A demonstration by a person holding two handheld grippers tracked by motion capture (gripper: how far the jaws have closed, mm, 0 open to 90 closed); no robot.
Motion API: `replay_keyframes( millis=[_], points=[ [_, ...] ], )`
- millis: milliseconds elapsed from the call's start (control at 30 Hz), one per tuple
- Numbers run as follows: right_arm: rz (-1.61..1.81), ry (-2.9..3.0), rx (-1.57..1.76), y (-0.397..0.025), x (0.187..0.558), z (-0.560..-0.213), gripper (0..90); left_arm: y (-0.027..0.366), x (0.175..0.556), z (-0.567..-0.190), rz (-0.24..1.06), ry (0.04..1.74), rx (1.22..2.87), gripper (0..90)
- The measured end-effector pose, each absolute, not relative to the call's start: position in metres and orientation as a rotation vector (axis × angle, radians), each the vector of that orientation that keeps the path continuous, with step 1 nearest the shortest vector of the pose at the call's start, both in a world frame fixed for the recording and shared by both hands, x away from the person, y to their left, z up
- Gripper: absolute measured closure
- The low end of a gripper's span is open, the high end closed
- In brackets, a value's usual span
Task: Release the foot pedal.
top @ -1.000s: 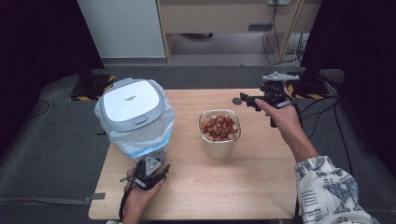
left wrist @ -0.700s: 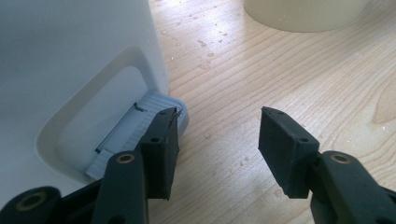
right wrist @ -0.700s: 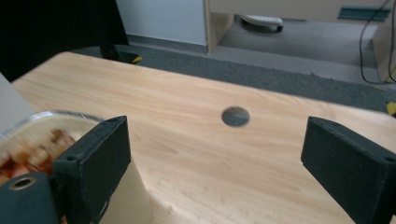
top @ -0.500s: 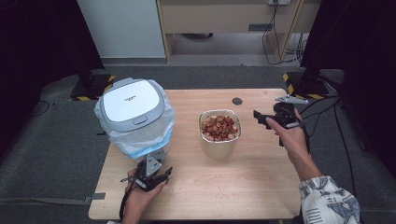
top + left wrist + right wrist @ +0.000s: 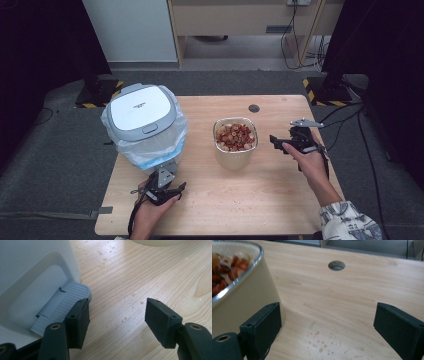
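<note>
A white pedal bin with a closed lid and a clear bag liner stands at the table's left. Its grey ribbed pedal lies just by one jaw of my left gripper, which is open with bare wood between the jaws. In the high view the left gripper sits right in front of the bin's base. A beige container of red-brown food stands mid-table. My right gripper is open just to its right. In the right gripper view the container's wall is beside one jaw of that gripper.
The wooden table has a round cable hole behind the container, also seen as a hole ahead of the right gripper. Water droplets speckle the wood. Cables and black-yellow stand feet lie on the floor beyond.
My right gripper has come from the table's far right edge toward the person and down, ending beside the container. The left gripper has hardly moved.
</note>
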State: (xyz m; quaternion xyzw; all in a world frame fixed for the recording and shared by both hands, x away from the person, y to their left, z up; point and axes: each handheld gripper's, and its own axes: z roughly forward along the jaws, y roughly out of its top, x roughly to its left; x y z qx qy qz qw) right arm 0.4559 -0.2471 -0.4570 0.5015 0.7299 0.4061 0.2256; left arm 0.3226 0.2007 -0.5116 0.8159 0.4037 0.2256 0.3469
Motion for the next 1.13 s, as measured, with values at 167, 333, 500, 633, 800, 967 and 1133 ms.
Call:
replay_keyframes(
  millis=[167,333,500,633,800,967,1133],
  points=[
    [1.093,2.033,1.415,-0.251,0.448,-0.476,8.1,0.2,0.323,-0.512,0.577,1.042,2.129,34.6],
    [1.058,2.037,1.453,-0.252,0.446,-0.493,9.1,0.2,0.323,-0.513,0.566,1.042,2.135,34.2],
    [0.991,2.077,1.491,-0.247,0.444,-0.516,7.2,0.2,0.323,-0.513,0.563,1.04,2.136,33.1],
    [0.956,2.095,1.52,-0.242,0.444,-0.524,6.6,0.2,0.324,-0.513,0.567,1.04,2.135,32.7],
    [0.873,2.091,1.496,-0.236,0.441,-0.537,5.7,0.199,0.324,-0.513,0.565,1.033,2.136,32.5],
    [0.858,2.053,1.491,-0.231,0.437,-0.54,4.3,0.199,0.324,-0.512,0.562,1.023,2.131,32.3],
    [0.853,2.058,1.496,-0.227,0.432,-0.54,2.5,0.199,0.324,-0.511,0.555,1.012,2.121,31.4]
  ],
)
